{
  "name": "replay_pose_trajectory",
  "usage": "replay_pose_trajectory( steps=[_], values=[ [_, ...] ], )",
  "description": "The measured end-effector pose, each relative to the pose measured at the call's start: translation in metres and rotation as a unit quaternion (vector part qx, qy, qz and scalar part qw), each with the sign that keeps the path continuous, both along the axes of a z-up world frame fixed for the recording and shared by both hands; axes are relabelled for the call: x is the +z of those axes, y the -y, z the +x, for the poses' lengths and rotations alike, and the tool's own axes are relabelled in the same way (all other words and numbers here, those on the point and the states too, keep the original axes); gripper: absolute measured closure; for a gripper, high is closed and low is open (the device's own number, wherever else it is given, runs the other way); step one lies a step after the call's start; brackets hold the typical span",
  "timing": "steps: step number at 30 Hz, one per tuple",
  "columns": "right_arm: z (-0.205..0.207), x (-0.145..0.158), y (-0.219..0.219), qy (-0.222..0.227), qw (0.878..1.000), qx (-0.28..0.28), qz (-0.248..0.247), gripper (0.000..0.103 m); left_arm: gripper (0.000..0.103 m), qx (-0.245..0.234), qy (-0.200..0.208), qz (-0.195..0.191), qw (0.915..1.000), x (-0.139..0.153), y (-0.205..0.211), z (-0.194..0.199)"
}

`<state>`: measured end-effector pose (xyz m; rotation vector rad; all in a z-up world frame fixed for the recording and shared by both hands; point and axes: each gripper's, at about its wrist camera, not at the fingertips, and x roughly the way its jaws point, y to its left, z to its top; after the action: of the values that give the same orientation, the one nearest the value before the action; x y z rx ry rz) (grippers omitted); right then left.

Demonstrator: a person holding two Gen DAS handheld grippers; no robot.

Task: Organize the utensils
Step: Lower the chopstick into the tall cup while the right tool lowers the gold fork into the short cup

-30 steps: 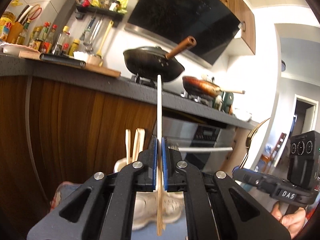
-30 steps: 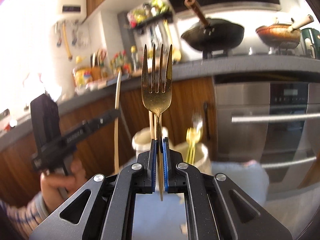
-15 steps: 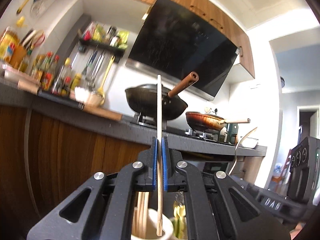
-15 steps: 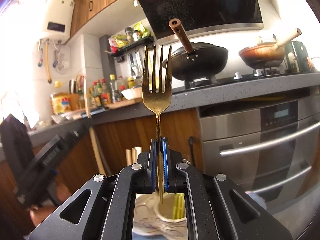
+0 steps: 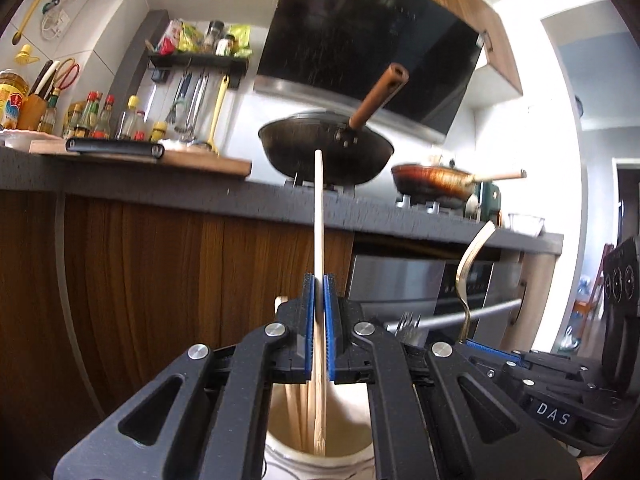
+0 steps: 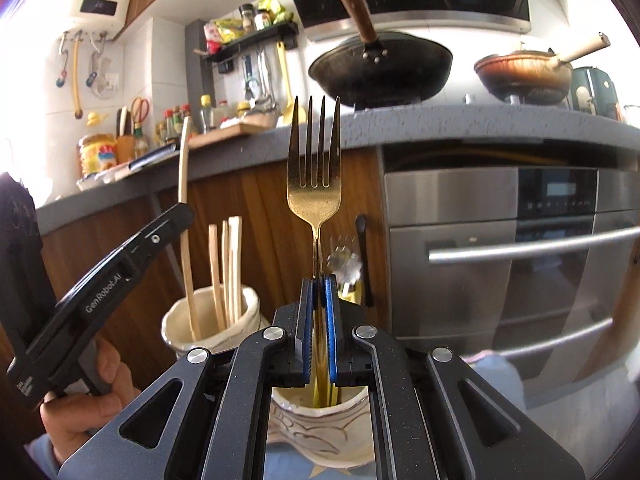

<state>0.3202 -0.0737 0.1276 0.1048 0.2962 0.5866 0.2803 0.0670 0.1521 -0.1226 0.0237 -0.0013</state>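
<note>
We see the left gripper (image 5: 318, 332) with fingers clamped on a pale wooden utensil (image 5: 318, 216), upright, lower end inside a cream ceramic jar (image 5: 280, 446). The right gripper (image 6: 319, 332) fingers clamp a gold metal fork (image 6: 314, 184), tines up, over a second patterned cream jar (image 6: 316, 428).

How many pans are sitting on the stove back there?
2. A black wok with a brown handle sits on the left burner; a rusty-orange pan with a pale handle sits to its right. Others may be hidden out of frame.
</note>
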Motion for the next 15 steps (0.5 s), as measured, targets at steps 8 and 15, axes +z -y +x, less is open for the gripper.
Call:
replay_pose_trajectory(
  steps=[8, 15],
  values=[
    [0.006, -0.014, -0.013, -0.020, 0.999, 0.009, -0.024, 0.096, 0.099, 0.006, -0.057, 0.010, 0.9983, -0.015, 0.000, 0.010],
    [0.011, -0.020, -0.015, -0.032, 0.999, 0.011, -0.027, 0.096, 0.099, 0.008, -0.099, 0.019, 0.9949, -0.023, 0.004, 0.022]
  ],
)
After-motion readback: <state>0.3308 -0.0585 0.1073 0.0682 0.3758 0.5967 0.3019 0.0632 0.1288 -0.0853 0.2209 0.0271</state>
